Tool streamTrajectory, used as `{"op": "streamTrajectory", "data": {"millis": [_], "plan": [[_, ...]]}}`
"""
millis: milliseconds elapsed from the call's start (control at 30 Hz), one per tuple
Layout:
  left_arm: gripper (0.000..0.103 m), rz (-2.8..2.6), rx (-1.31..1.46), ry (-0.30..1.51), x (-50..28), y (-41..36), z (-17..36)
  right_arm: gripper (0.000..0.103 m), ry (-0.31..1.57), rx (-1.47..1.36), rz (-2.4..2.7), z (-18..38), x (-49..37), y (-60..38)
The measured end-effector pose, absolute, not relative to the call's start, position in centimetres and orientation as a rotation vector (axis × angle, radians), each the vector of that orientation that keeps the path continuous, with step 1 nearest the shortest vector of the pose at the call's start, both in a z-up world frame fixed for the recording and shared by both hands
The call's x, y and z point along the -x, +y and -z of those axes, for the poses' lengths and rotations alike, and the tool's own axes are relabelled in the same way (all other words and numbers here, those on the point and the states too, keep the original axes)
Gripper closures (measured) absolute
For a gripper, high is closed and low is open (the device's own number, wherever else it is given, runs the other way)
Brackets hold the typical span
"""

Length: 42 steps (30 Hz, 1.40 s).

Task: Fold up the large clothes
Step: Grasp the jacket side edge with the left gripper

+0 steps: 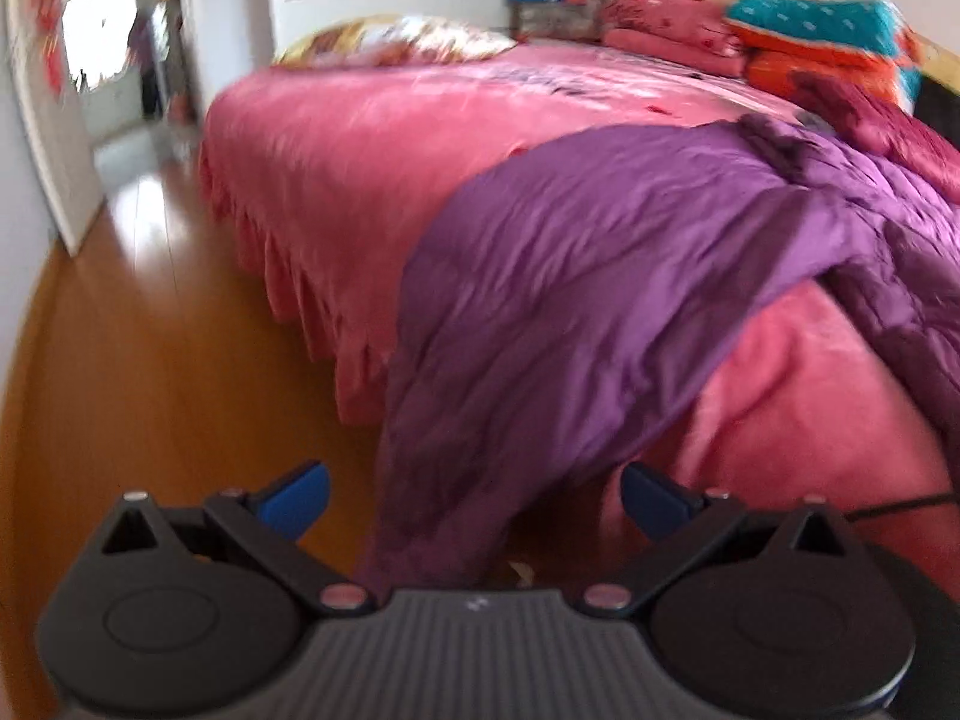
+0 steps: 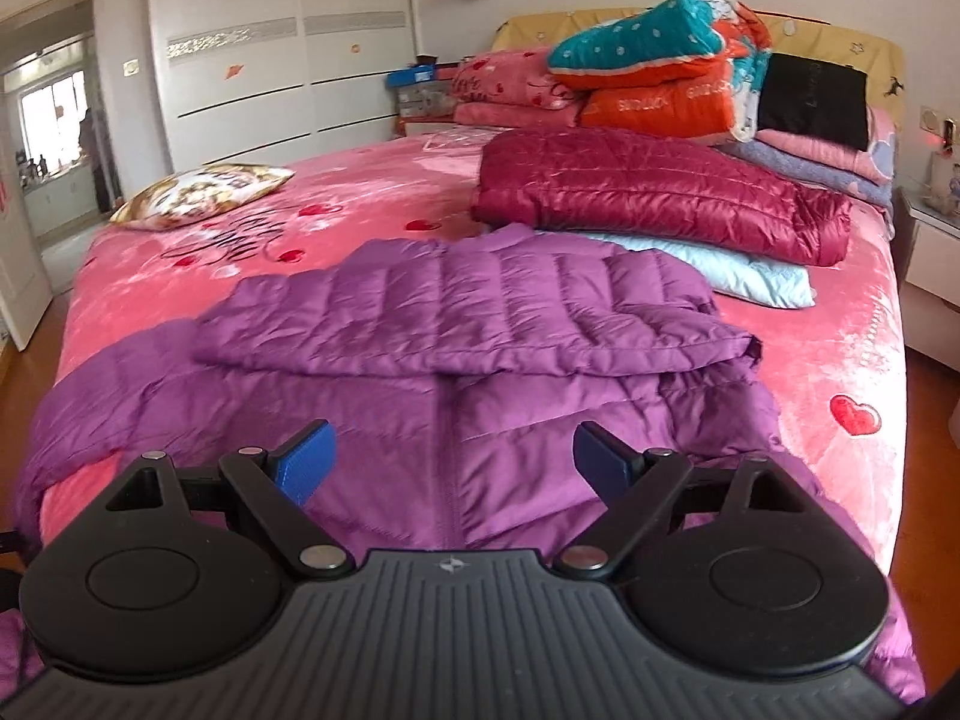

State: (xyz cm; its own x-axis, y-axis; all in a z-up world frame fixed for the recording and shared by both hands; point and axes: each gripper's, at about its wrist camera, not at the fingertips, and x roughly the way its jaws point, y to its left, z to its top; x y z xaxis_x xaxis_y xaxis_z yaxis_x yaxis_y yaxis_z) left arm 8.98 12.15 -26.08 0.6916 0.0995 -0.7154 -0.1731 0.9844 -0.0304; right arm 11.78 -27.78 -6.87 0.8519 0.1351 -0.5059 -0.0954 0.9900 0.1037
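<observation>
The purple down jacket was spread front-up on the near part of the bed, its zip running toward the near edge. One sleeve had been laid across the chest, so the fold was judged to be partly made. The other sleeve was seen in the left wrist view hanging over the bed's near left edge toward the wooden floor. That view was blurred, so finer detail of the sleeve could not be told.

The left hand-held gripper was held with its blue fingers spread wide, nothing between them, just in front of the hanging sleeve. The right hand-held gripper was likewise spread and empty, poised over the jacket's lower front near the zip.

The step in hand was judged to be the second sleeve. The next move would call for the left fingers to be brought onto the sleeve's end and the sleeve carried across the chest.

Farther off, a folded maroon down jacket lay on a pale blue garment. Stacked quilts were piled at the headboard, and a patterned cushion lay at the far left.
</observation>
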Motion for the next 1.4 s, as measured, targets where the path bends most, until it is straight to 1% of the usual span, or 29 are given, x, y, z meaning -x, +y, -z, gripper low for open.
{"op": "streamTrajectory", "data": {"millis": [100, 267, 600, 667, 700, 733, 767, 800, 833, 867, 933, 1000, 1133, 1233, 1400], "plan": [[0.0, -0.129, 0.182, 0.822, -9.6, 13.3, 27.3, 0.0, 0.558, -0.065, -0.145, 6.7, -11.5, -26.4], [0.001, -0.117, 0.162, 0.855, -11.1, 13.5, 29.1, 0.0, 0.56, -0.014, -0.161, 6.8, -11.4, -24.3], [0.0, -0.11, 0.103, 0.804, -12.4, 12.4, 31.3, 0.0, 0.589, 0.069, -0.228, 7.7, -11.5, -21.3], [0.007, -0.099, 0.098, 0.793, -12.0, 12.5, 31.2, 0.0, 0.595, 0.085, -0.236, 8.0, -11.6, -20.8], [0.016, -0.09, 0.103, 0.793, -11.9, 12.6, 31.1, 0.0, 0.596, 0.091, -0.239, 8.2, -11.6, -20.7], [0.028, -0.085, 0.098, 0.794, -11.8, 12.6, 30.9, 0.0, 0.598, 0.094, -0.242, 8.3, -11.7, -20.6], [0.034, -0.088, 0.083, 0.795, -11.8, 12.4, 30.7, 0.0, 0.6, 0.094, -0.244, 8.4, -11.8, -20.5], [0.047, -0.095, 0.068, 0.794, -11.8, 12.3, 30.4, 0.0, 0.604, 0.092, -0.245, 8.5, -11.9, -20.5], [0.055, -0.098, 0.063, 0.793, -11.7, 12.3, 30.2, 0.0, 0.606, 0.088, -0.246, 8.6, -12.0, -20.6], [0.057, -0.102, 0.069, 0.791, -11.6, 12.5, 29.8, 0.0, 0.606, 0.085, -0.246, 8.7, -12.1, -20.6], [0.065, -0.116, 0.079, 0.785, -11.6, 13.0, 29.2, 0.0, 0.604, 0.072, -0.242, 8.8, -12.2, -20.9], [0.071, -0.128, 0.057, 0.773, -11.6, 13.0, 28.3, 0.0, 0.602, 0.047, -0.236, 8.7, -12.2, -21.3], [0.077, -0.155, -0.004, 0.753, -11.6, 13.0, 26.2, 0.0, 0.605, -0.028, -0.226, 9.0, -12.4, -22.4], [0.08, -0.175, -0.05, 0.73, -11.6, 12.8, 24.3, 0.0, 0.608, -0.086, -0.219, 9.4, -12.6, -23.5], [0.081, -0.185, -0.14, 0.674, -12.1, 11.9, 20.9, 0.0, 0.616, -0.169, -0.206, 10.1, -12.7, -25.3]]}}
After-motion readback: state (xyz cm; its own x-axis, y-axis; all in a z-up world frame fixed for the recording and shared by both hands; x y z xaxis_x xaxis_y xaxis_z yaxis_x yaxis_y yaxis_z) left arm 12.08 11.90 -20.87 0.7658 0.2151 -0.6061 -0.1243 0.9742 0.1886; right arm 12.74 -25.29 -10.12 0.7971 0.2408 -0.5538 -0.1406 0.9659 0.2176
